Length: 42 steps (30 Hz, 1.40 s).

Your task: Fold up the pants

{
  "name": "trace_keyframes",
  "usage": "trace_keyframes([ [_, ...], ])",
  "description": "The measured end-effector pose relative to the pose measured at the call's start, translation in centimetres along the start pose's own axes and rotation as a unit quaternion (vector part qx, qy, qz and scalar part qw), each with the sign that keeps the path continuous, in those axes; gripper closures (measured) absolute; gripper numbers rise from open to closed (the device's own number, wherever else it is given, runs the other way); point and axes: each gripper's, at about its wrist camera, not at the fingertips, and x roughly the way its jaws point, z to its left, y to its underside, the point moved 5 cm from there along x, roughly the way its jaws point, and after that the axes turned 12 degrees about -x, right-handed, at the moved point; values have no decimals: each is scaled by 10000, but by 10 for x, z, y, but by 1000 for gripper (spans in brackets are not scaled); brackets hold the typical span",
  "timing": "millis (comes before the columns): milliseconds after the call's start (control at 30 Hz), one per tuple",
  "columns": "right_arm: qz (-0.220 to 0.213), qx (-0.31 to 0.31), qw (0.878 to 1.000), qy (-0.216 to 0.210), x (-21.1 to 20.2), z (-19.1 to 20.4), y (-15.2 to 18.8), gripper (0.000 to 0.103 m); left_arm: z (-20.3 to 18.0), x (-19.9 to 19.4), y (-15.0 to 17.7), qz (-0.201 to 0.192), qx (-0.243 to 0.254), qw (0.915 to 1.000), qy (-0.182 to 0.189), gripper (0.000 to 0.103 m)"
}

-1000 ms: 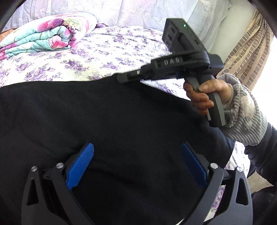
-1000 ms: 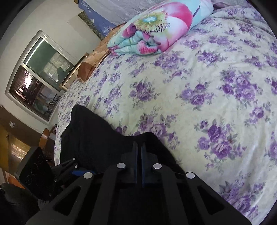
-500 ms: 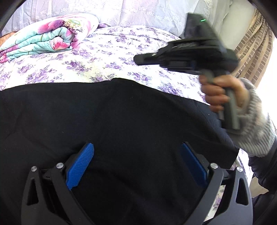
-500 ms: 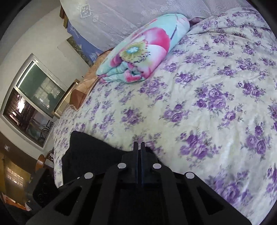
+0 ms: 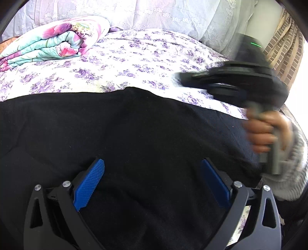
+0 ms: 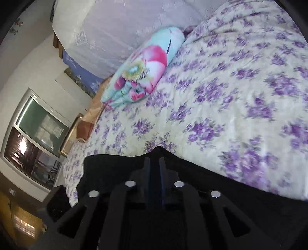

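The black pants [image 5: 134,125] lie spread flat across the flowered bed sheet [image 5: 119,63]. My left gripper [image 5: 152,163] is open and hovers low over the pants; its blue pads [image 5: 90,184] stand wide apart with only flat cloth below them. My right gripper [image 5: 182,77], blurred and held by a hand [image 5: 263,134] in a grey knit sleeve, hangs in the air over the sheet, beyond the pants' far right edge. In its own view the right gripper [image 6: 155,159] is opening, with a narrow gap and nothing between the pads. The pants [image 6: 107,169] lie dark below it.
A folded flowered quilt [image 5: 53,42] lies at the far left of the bed, also seen as the quilt [image 6: 142,71]. White lace pillows [image 5: 154,13] line the head end. A brick-pattern curtain [image 5: 284,48] hangs at the right, and a window [image 6: 34,138] is at the left.
My right gripper has lifted off the pants' far edge and swung to the right, rolling as it went, and its shut jaws have parted a little. The left gripper and the pants have not moved.
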Motion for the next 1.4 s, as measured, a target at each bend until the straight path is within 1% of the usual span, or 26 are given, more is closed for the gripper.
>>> trace_keyframes([
  [33,-186,70,9997,144,-31,-6,9,51,0,0,0,-7,9,10000,-16,5],
  [67,-265,128,9991,289,-47,-13,16,44,0,0,1,-7,19,10000,-32,5],
  [133,-270,352,9966,692,-82,-38,42,44,-1,1,1,3,54,10000,-84,5],
  [200,-193,961,9890,1112,-107,-82,74,44,-1,2,2,6,86,9999,-125,5],
  [233,-229,1255,9834,1293,-119,-105,87,53,-2,2,2,7,96,9999,-133,5],
  [267,-447,1513,9814,1092,-131,-123,97,71,-1,2,3,6,103,9998,-141,5],
  [300,-621,1791,9769,984,-145,-138,105,74,-1,2,3,5,112,9998,-154,5],
  [333,-837,2060,9685,1121,-164,-149,111,71,-1,2,3,2,119,9998,-165,5],
  [367,-1136,2210,9584,1402,-191,-155,116,53,-1,2,4,-2,131,9998,-180,5],
  [433,-1729,2094,9445,1850,-247,-153,124,30,-2,2,5,-16,167,9996,-219,5],
  [467,-1886,2050,9383,2049,-268,-151,128,23,-2,2,5,-21,182,9996,-238,5],
  [533,-2053,2096,9243,2442,-309,-149,146,18,-2,2,6,-19,196,9995,-256,5],
  [633,-2244,2446,9041,2690,-355,-159,184,15,-3,3,6,-5,239,9992,-317,5],
  [667,-2284,2660,8964,2712,-365,-167,199,15,-3,4,7,-1,259,9991,-341,5],
  [700,-2308,2809,8923,2677,-368,-172,209,15,-4,5,8,3,290,9989,-377,5],
  [800,-2452,3340,8789,2365,-363,-196,230,14,-4,6,8,18,349,9984,-445,5],
  [833,-2476,3422,8774,2276,-360,-202,231,11,-4,7,9,21,369,9982,-468,5],
  [867,-2504,3462,8764,2222,-357,-208,229,5,-4,7,9,20,388,9981,-486,5],
  [900,-2582,3445,8773,2121,-353,-210,225,3,-5,8,10,28,417,9978,-518,5],
  [967,-2686,3388,8832,1817,-346,-215,212,3,-5,10,12,50,495,9969,-615,5],
  [1067,-2691,3381,8870,1629,-335,-223,198,3,-8,14,14,103,646,9944,-826,4],
  [1133,-2749,3230,8944,1421,-327,-224,190,4,-10,16,16,129,752,9923,-975,4],
  [1200,-2894,3256,8878,1487,-324,-229,188,4,-10,16,17,129,790,9916,-1019,4],
  [1233,-2900,3196,8892,1522,-322,-228,186,5,-10,16,18,128,800,9915,-1015,4],
  [1333,-2767,2943,8990,1691,-320,-228,186,13,-11,15,19,122,895,9903,-1059,4],
  [1400,-2701,2766,9061,1720,-321,-225,191,17,-14,15,21,84,1008,9879,-1179,4],
])
